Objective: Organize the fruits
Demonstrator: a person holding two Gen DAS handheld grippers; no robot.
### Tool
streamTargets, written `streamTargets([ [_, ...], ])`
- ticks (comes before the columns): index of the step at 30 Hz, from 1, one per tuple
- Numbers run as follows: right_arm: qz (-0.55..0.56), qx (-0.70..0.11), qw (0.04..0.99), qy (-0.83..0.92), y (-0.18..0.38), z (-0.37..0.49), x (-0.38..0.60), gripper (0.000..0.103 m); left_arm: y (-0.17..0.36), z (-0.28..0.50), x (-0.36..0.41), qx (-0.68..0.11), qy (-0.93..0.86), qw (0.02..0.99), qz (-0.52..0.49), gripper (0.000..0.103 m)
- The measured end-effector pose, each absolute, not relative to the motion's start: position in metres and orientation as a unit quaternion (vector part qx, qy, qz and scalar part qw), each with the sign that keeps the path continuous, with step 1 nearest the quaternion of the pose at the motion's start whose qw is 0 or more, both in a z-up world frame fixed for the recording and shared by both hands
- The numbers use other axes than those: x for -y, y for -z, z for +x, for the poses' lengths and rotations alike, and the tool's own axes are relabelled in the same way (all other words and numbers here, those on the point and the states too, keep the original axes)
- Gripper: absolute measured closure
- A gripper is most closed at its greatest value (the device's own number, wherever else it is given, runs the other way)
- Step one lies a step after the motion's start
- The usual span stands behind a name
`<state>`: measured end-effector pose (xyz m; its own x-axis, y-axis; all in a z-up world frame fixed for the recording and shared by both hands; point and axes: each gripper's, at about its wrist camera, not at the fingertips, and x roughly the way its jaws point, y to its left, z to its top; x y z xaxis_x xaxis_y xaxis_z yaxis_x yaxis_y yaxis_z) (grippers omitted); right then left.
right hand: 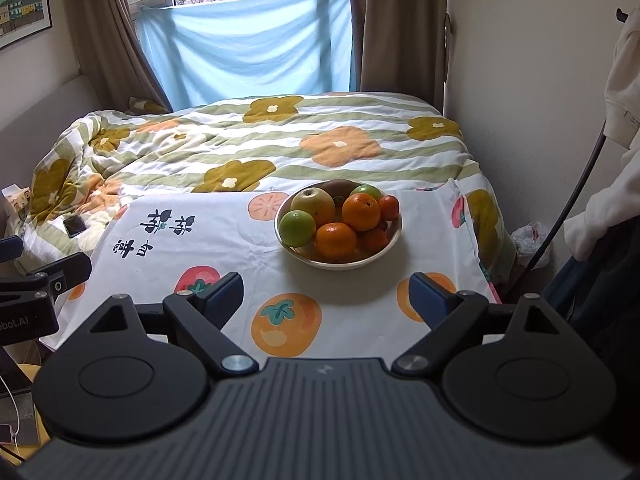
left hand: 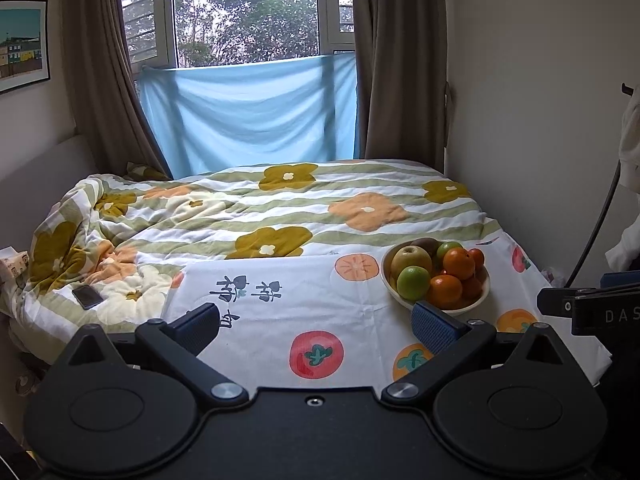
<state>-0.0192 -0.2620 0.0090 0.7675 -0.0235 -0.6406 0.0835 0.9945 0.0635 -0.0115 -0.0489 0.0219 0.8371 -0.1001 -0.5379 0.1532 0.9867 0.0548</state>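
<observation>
- We see a bed (left hand: 280, 200) under a flowered quilt (right hand: 280, 148), set against pale walls (left hand: 540, 100).
- Behind it, a daylit window (left hand: 244, 12), brown curtains (left hand: 384, 60), a blue sheet (right hand: 248, 44).
- A picture (left hand: 22, 44) hangs left.

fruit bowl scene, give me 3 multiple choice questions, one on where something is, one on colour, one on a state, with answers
1. Where does the fruit bowl sit?
A. on the persimmon-print cloth
B. on the window sill
C. on the floor

2. What colour is the round fruit at the bowl's front left, nearest the camera?
A. purple
B. green
C. white

3. How does the right tool stand?
A. shut on an orange
B. shut on the bowl's rim
C. open and holding nothing

Answers:
1 A, the bowl rests on the printed cloth spread over the bed.
2 B, the green fruit lies at the front left beside the orange.
3 C, its fingers stand wide apart short of the bowl, with only cloth between them; the left tool is open too.
</observation>
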Motion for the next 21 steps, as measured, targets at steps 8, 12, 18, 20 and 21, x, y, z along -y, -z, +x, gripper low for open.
streamTargets([
  [8,0.043,-0.342,0.938,0.028,-0.0087,-0.0180,0.2615,0.000,-0.0215,-0.0117,0.0478,-0.275,0.062,0.958,0.043,0.000],
  [12,0.043,-0.344,0.938,0.027,-0.0083,-0.0166,0.2608,0.000,-0.0209,-0.0112,0.0483,-0.279,0.062,0.957,0.044,0.000],
  [18,0.043,-0.346,0.937,0.028,-0.0073,-0.0160,0.2609,0.000,-0.0210,-0.0099,0.0497,-0.280,0.062,0.957,0.046,0.000],
  [20,0.043,-0.346,0.937,0.028,-0.0073,-0.0160,0.2609,0.000,-0.0209,-0.0099,0.0497,-0.280,0.062,0.957,0.046,0.000],
  [21,0.043,-0.346,0.937,0.027,-0.0074,-0.0159,0.2610,0.000,-0.0210,-0.0098,0.0499,-0.280,0.062,0.957,0.046,0.000],
])
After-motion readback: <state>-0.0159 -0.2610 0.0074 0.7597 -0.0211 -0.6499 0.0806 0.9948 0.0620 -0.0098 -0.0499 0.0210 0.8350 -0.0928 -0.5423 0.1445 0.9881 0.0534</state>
